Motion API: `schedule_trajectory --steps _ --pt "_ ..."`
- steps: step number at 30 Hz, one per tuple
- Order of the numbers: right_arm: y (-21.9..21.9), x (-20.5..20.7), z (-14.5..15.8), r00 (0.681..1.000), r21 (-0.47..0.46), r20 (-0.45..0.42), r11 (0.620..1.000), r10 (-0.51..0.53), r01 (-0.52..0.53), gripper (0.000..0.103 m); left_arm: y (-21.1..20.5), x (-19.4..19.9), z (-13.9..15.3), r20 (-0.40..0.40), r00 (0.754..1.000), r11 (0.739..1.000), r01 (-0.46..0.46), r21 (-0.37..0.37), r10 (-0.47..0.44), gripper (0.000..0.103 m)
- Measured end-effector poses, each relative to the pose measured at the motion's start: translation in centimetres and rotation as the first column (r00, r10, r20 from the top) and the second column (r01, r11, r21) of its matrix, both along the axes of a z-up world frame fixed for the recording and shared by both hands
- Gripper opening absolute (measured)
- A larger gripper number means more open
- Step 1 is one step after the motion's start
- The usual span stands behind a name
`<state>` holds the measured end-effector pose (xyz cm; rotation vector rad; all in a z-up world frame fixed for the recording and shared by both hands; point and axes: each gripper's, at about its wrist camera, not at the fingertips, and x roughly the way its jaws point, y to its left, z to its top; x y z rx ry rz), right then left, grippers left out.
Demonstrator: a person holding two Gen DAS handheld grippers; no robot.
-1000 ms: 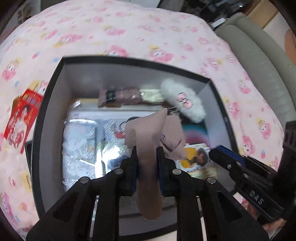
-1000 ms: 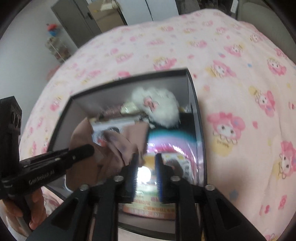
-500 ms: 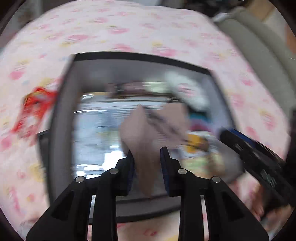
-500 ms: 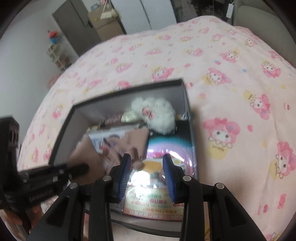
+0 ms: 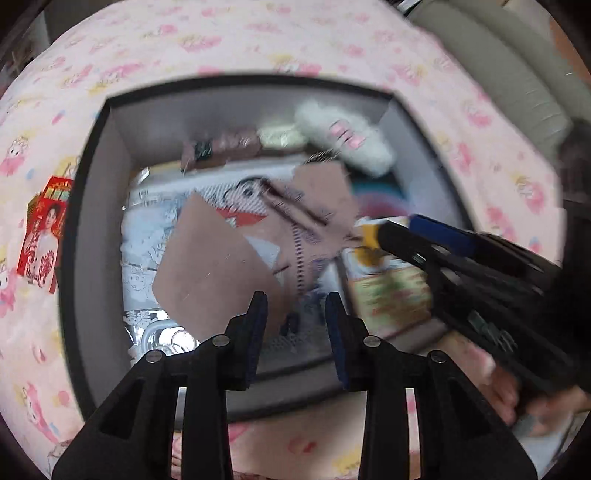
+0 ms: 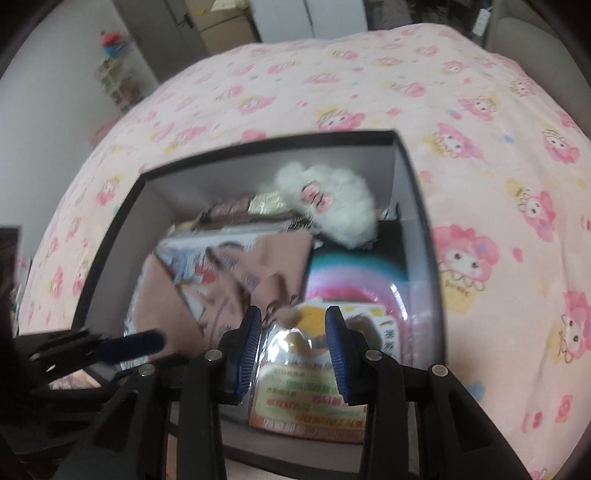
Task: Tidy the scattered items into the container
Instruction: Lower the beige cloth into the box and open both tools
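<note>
Box (image 5: 92,206), black-rimmed with grey inner walls, on pink cartoon-print bedding (image 5: 258,33). Inside: brown cloth (image 5: 218,269) spread loose over printed packets, one corner just short of the left gripper (image 5: 295,314), the far flap marked with dark lines. White plush (image 6: 332,203) against the far wall, toward the right corner. Brown wrapped bar (image 5: 221,147) beside it along that wall. Pink and teal disc (image 6: 351,273) on the right side of the floor, yellow-labelled packet (image 6: 314,402) at the near edge.

Left gripper above the near rim, pointing steeply down, jaws opening; blue pads apart, free of the cloth, nothing pinched between them. Right gripper (image 6: 293,336) likewise over the near edge, jaws parted a moderate way, nothing clamped; only the packet's shiny top visible through the gap, below. Each gripper visible in the other's view as a black arm with a blue pad, reaching in over the box from the side. Hand (image 5: 517,398) on the right gripper's handle at lower right, blurred.

Red card (image 5: 44,236) outside the box, flat on the bedding, just beside the left wall.
</note>
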<state>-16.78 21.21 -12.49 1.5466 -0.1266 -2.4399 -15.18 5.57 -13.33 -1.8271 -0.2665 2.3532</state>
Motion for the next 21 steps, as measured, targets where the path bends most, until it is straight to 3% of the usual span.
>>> schedule_trajectory --steps 3,8,12,15,18,21 --pt "-0.4 -0.1 -1.0 0.999 0.061 0.032 0.998 0.0 -0.002 0.033 -0.2 -1.3 -1.7 0.07 0.997 0.999 -0.042 0.029 0.04 0.031" --pt "-1.0 -1.2 -3.0 0.996 0.072 0.091 0.997 -0.011 0.004 0.035 -1.5 -2.7 -0.8 0.028 0.991 0.991 -0.132 -0.017 0.132 0.031" --pt "-0.8 -1.3 -1.8 1.0 0.039 0.003 0.999 -0.019 0.018 0.035 -1.8 -1.1 0.9 -0.022 0.991 0.99 -0.133 0.056 0.135 0.033" --pt "-0.4 -1.4 -0.3 0.999 0.037 -0.04 0.999 -0.037 0.038 0.039 -1.3 -0.7 -0.2 0.02 0.993 0.992 -0.121 0.031 0.121 0.034" --pt "-0.1 -1.7 -1.0 0.999 0.041 0.024 0.999 -0.036 0.035 0.043 -1.5 -1.6 -1.9 0.082 0.987 0.99 -0.14 0.012 0.138 0.034" --pt "-0.3 -2.0 -2.9 0.993 0.035 0.113 0.999 -0.016 0.012 0.043 -1.7 -2.4 -2.0 0.078 0.985 0.987 -0.157 0.013 0.156 0.034"
